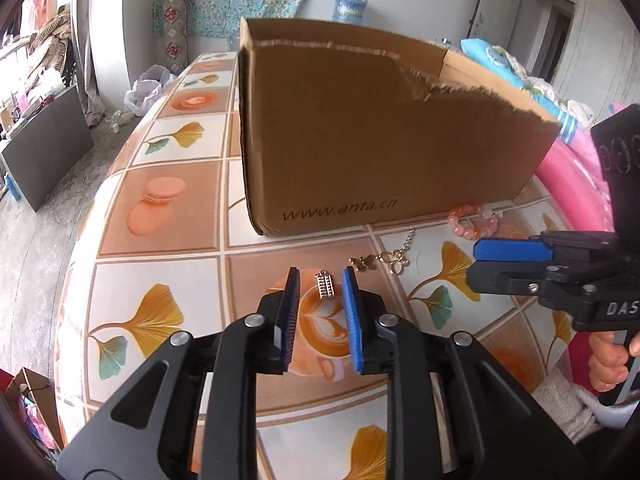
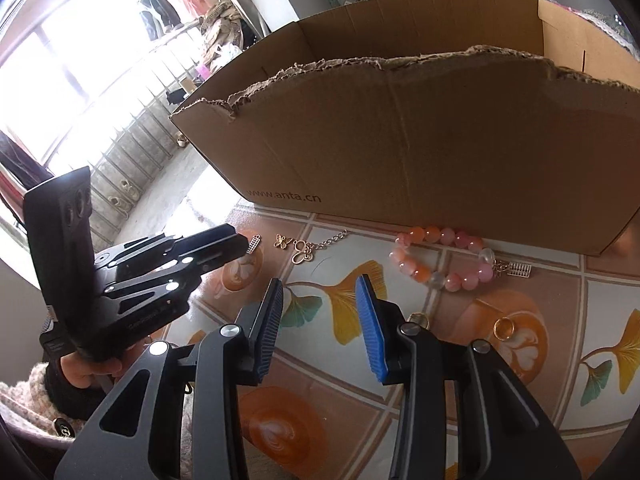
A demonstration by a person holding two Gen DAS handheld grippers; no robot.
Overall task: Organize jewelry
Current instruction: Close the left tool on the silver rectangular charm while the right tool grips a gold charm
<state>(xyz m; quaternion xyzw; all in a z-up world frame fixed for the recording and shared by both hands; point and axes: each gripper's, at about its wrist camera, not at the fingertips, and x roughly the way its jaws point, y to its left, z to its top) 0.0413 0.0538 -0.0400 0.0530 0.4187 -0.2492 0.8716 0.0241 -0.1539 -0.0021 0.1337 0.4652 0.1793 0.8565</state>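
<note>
A small silver abacus charm [image 1: 324, 286] lies on the table between the open fingers of my left gripper [image 1: 320, 280]; it also shows in the right wrist view [image 2: 253, 244] beside the left gripper [image 2: 240, 246]. A gold butterfly charm [image 1: 361, 262] [image 2: 283, 241], a gold chain pendant [image 1: 394, 258] [image 2: 304, 252] and a pink bead bracelet [image 1: 474, 220] [image 2: 440, 258] lie in front of the cardboard box [image 1: 360, 140] [image 2: 420, 140]. My right gripper [image 2: 320, 286] is open and empty above the table; it also shows in the left wrist view [image 1: 476, 258].
Gold rings [image 2: 505, 327] lie on the patterned tablecloth [image 1: 160, 320] at the right. A second silver abacus charm [image 2: 519, 270] hangs on the bracelet. The table edge falls away at the left. Pink and blue bedding [image 1: 568, 160] lies behind the box.
</note>
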